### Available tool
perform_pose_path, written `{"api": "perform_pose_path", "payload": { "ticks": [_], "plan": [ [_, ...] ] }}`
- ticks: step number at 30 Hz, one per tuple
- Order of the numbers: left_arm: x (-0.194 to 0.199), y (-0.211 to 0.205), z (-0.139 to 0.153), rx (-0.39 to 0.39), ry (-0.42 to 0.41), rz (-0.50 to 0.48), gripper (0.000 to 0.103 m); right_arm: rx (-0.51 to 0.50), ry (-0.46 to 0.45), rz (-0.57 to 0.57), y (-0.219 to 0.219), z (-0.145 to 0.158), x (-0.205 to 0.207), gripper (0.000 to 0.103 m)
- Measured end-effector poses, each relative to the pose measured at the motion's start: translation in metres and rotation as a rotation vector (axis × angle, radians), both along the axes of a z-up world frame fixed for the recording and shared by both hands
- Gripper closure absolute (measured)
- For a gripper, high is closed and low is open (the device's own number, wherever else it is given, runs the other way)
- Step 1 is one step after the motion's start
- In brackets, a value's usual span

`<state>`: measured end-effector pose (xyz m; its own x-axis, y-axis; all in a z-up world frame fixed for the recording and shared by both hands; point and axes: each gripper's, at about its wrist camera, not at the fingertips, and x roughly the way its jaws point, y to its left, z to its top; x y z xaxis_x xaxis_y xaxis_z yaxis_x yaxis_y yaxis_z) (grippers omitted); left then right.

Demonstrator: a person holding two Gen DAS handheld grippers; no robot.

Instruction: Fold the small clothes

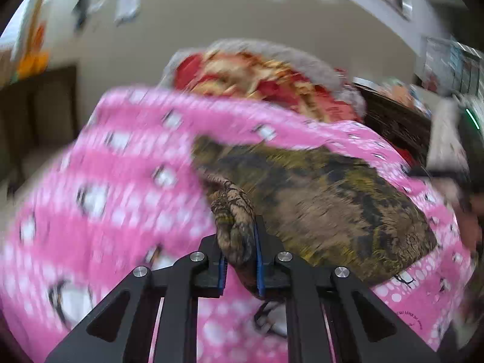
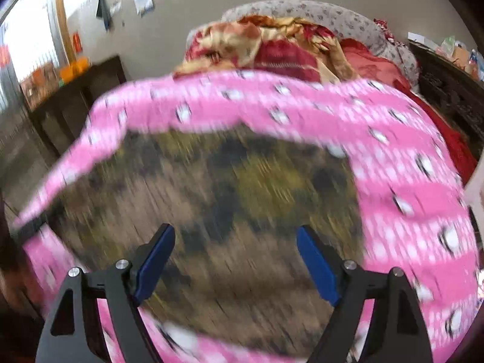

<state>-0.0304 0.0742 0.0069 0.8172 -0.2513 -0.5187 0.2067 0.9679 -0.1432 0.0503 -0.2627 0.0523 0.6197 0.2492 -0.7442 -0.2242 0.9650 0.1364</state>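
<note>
A small brown, olive and black patterned garment (image 1: pixel 326 202) lies on a pink polka-dot bedsheet (image 1: pixel 115 187). My left gripper (image 1: pixel 240 242) is shut on a bunched edge of this garment, which stands up between the blue pads (image 1: pixel 259 260). In the right wrist view the same garment (image 2: pixel 230 199) fills the middle, blurred by motion. My right gripper (image 2: pixel 236 236) is open and empty just above the garment, its blue pads (image 2: pixel 314 263) wide apart.
A heap of red and gold bedding (image 1: pixel 266 78) and a grey pillow (image 2: pixel 326 15) lie behind the pink sheet (image 2: pixel 408 181). Dark wooden furniture (image 2: pixel 72 103) stands at the left, a dark headboard (image 2: pixel 447 90) at the right.
</note>
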Motion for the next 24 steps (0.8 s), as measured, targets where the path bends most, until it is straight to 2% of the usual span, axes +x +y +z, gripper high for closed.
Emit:
{"api": "perform_pose_path", "payload": {
  "ticks": [2,6,8,11,13,17,18,21,24],
  "plan": [
    [0.005,-0.015,0.008,0.033,-0.044,-0.044,0.103,0.072,0.044,0.071,0.025,0.007,0.038,0.016],
    [0.01,-0.031,0.021,0.032,-0.077,-0.108,0.103,0.165,0.143,0.185,0.088,0.002,0.117,0.016],
    [0.014,-0.041,0.028,0.03,-0.093,-0.141,0.103,0.268,0.252,0.229,0.124,-0.009,0.159,0.016],
    [0.018,-0.051,0.036,0.026,-0.105,-0.185,0.103,0.353,0.428,0.261,0.171,-0.024,0.206,0.016],
    [0.021,-0.055,0.037,0.022,-0.104,-0.205,0.103,0.308,0.481,0.29,0.203,-0.028,0.224,0.016],
    [0.02,-0.061,0.039,0.011,-0.105,-0.228,0.103,0.054,0.55,0.341,0.244,-0.047,0.236,0.018],
    [0.02,-0.062,0.038,0.007,-0.104,-0.234,0.103,0.018,0.558,0.343,0.249,-0.051,0.237,0.019],
    [0.018,-0.065,0.038,0.004,-0.104,-0.251,0.103,-0.051,0.549,0.375,0.261,-0.054,0.236,0.036],
    [0.016,-0.07,0.041,0.007,-0.109,-0.268,0.103,-0.118,0.532,0.418,0.272,-0.054,0.233,0.066]
  ]
}}
